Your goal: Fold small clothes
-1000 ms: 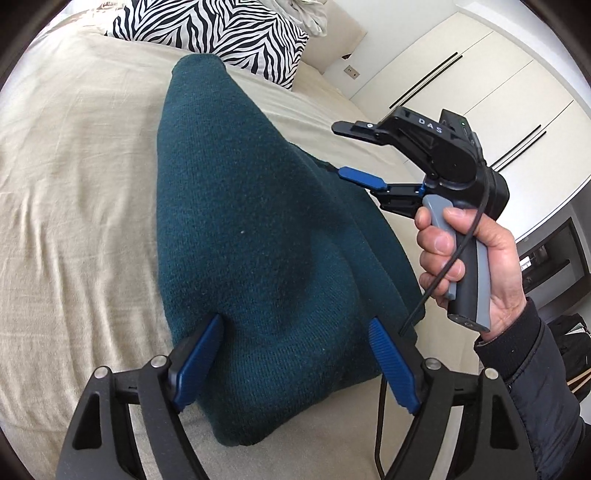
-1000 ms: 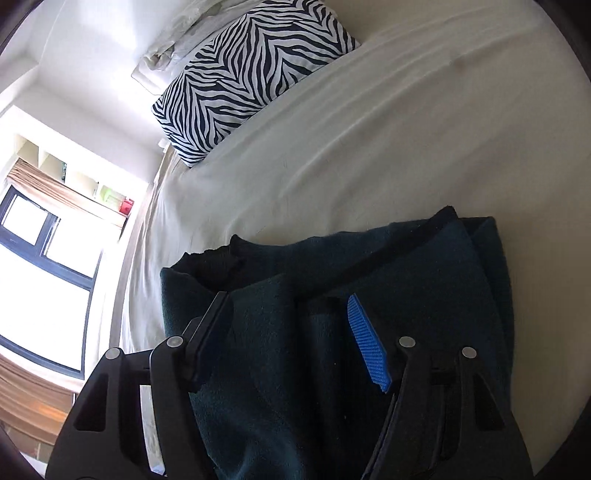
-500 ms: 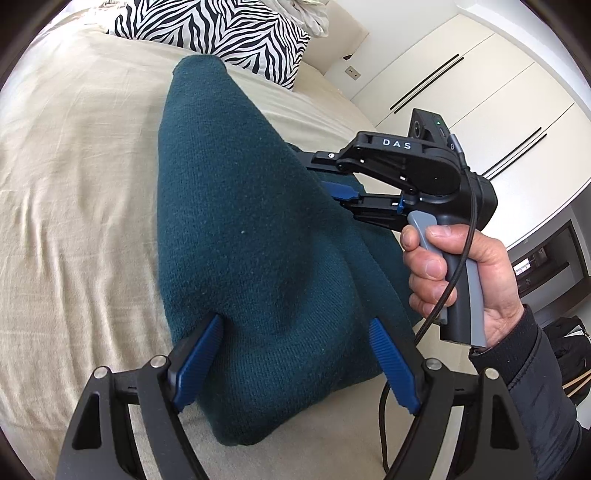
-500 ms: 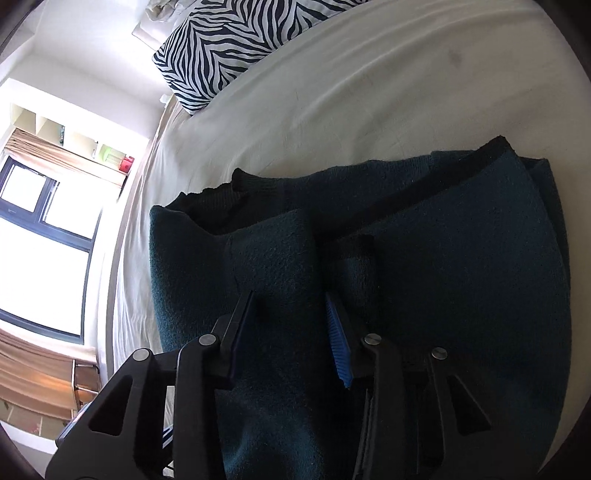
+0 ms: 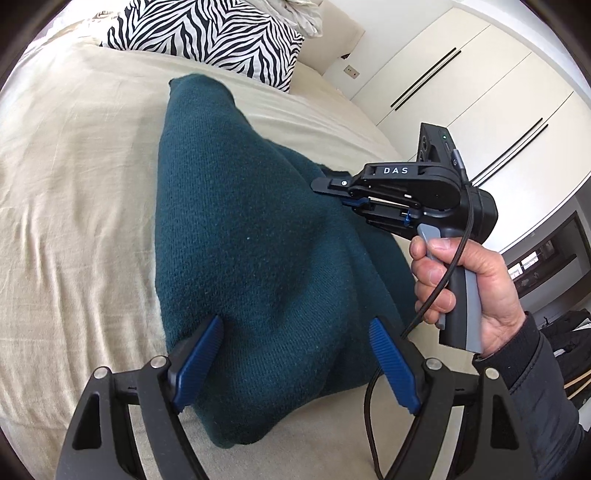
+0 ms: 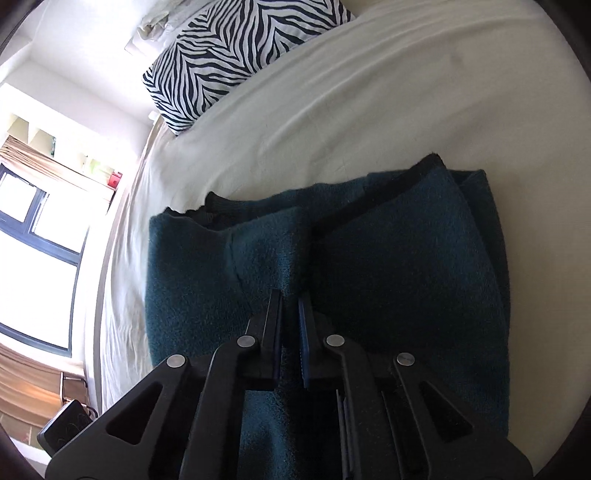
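A dark teal knitted garment (image 5: 251, 251) lies folded on the beige bed sheet (image 5: 74, 192). It also shows in the right wrist view (image 6: 406, 266), with a black trim along its far edge. My left gripper (image 5: 295, 343) is open, its blue pads straddling the near end of the garment. My right gripper (image 5: 345, 192) is shut on a ridge of the garment's right side. In the right wrist view the right gripper (image 6: 290, 299) pinches a raised fold of teal fabric between its jaws.
A zebra-striped pillow (image 5: 207, 33) lies at the head of the bed, also in the right wrist view (image 6: 236, 55). White wardrobe doors (image 5: 480, 92) stand on the right. A window (image 6: 33, 258) is beyond the bed's far side.
My right gripper has closed from wide open onto a fold of the garment. My left gripper has stayed open over the near end.
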`<state>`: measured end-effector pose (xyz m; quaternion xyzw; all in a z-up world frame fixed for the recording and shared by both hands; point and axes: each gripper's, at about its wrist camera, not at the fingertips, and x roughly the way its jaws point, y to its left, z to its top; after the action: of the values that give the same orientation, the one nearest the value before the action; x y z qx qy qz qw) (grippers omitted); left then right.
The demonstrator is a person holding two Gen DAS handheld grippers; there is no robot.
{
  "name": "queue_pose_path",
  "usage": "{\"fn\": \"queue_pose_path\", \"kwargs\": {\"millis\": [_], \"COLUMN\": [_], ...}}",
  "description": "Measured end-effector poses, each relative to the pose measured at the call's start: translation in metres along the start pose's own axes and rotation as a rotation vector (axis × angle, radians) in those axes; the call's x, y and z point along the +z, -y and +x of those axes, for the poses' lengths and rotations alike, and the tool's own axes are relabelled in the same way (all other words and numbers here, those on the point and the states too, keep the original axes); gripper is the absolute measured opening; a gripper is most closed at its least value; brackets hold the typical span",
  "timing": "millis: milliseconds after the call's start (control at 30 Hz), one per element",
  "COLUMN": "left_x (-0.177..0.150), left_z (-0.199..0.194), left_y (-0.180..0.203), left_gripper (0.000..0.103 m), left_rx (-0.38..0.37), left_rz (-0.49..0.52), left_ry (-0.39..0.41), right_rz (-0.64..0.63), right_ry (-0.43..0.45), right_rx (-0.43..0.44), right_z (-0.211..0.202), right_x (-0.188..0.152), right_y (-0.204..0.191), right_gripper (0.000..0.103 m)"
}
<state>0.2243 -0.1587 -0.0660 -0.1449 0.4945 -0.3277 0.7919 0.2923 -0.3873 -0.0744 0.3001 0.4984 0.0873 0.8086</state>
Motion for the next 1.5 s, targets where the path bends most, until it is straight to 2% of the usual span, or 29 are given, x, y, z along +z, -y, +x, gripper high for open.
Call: {"fn": "queue_pose_path", "kwargs": {"millis": [100, 200, 300, 367, 400, 500, 633, 733, 867, 933, 967, 1000, 1133, 1267, 1333, 1400, 1500], "left_x": [-0.001, 0.0, 0.0, -0.001, -0.002, -0.005, -0.009, -0.01, -0.01, -0.01, -0.009, -0.009, -0.006, 0.001, 0.005, 0.008, 0.003], "left_z": [0.0, -0.001, -0.003, -0.008, -0.008, -0.011, -0.015, -0.016, -0.016, -0.015, -0.016, -0.016, -0.033, -0.059, -0.07, -0.073, -0.055], "left_y": [0.0, -0.005, -0.008, -0.012, -0.012, -0.013, -0.015, -0.017, -0.018, -0.018, -0.017, -0.017, -0.025, -0.033, -0.033, -0.025, -0.003], "left_gripper": [0.083, 0.083, 0.083, 0.083, 0.084, 0.084, 0.084, 0.084, 0.084, 0.084, 0.084, 0.084, 0.083, 0.08, 0.068, 0.063, 0.056], "left_rx": [-0.001, -0.023, -0.031, -0.031, -0.032, -0.037, -0.047, -0.046, -0.046, -0.043, -0.043, -0.045, -0.097, -0.093, -0.107, -0.12, -0.123], "left_rz": [0.001, -0.017, -0.023, -0.022, -0.021, -0.021, -0.027, -0.027, -0.031, -0.031, -0.032, -0.035, -0.102, -0.132, -0.136, -0.105, -0.033], "left_ry": [0.003, -0.002, 0.0, 0.003, 0.004, 0.0, -0.003, -0.001, 0.001, 0.001, 0.001, 0.002, 0.036, 0.105, 0.131, 0.137, 0.085], "right_rz": [0.05, 0.043, 0.04, 0.053, 0.056, 0.093, 0.156, 0.169, 0.175, 0.152, 0.146, 0.147, 0.096, 0.037, 0.03, 0.043, 0.069], "right_ry": [0.049, 0.104, 0.085, 0.057, 0.043, -0.019, -0.053, -0.089, -0.127, -0.14, -0.141, -0.136, -0.081, -0.041, -0.03, -0.035, -0.06], "right_rx": [0.066, 0.079, 0.081, 0.086, 0.099, 0.112, 0.221, 0.27, 0.331, 0.297, 0.266, 0.255, 0.205, 0.17, 0.149, 0.127, 0.089], "right_z": [-0.013, -0.034, -0.04, -0.037, -0.035, -0.021, -0.013, -0.013, -0.009, -0.004, 0.0, 0.002, -0.014, -0.047, -0.063, -0.073, -0.074], "right_x": [-0.005, -0.009, -0.014, -0.018, -0.021, -0.031, -0.043, -0.053, -0.063, -0.068, -0.066, -0.064, -0.058, -0.045, -0.036, -0.028, -0.023], "right_y": [0.007, 0.006, 0.006, 0.008, 0.008, 0.011, 0.019, 0.017, 0.012, 0.01, 0.008, 0.007, -0.002, -0.01, -0.008, 0.001, 0.016], "right_gripper": [0.013, 0.022, 0.031, 0.045, 0.045, 0.045, 0.045, 0.043, 0.034, 0.027, 0.017, 0.014, 0.012, 0.012, 0.012, 0.012, 0.012]}}
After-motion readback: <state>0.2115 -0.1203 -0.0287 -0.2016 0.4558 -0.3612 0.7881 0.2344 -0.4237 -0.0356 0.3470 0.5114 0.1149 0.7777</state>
